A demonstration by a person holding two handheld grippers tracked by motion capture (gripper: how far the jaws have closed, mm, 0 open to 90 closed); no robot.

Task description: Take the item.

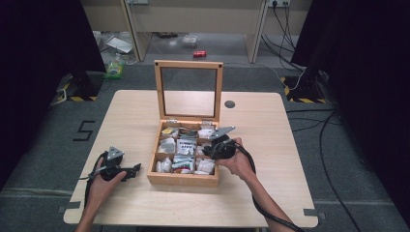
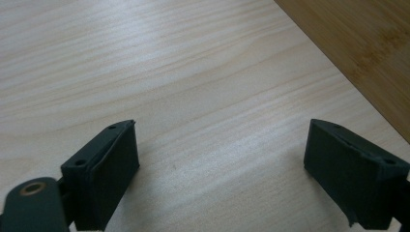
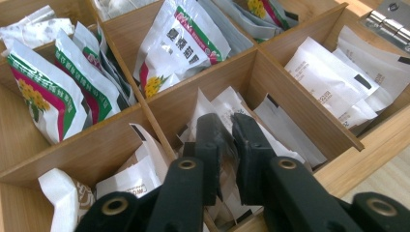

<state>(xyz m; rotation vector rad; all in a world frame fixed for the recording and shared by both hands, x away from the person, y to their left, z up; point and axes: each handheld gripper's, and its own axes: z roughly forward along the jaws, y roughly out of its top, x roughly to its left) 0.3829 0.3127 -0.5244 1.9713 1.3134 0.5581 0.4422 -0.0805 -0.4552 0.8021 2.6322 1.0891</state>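
A wooden compartment box [image 1: 182, 178] sits mid-worktop [image 1: 270, 145], lid raised. The right tool [image 3: 227, 128] reaches into a compartment at the box's right side, its jaws nearly closed on white sachets [image 3: 278, 140]. The left tool [image 2: 220, 159] rests wide open and empty near the worktop's left front edge.

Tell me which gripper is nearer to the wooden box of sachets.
Right. The right gripper reaches down into the wooden box, its jaws among the sachets. The left gripper lies on the table just left of the box.
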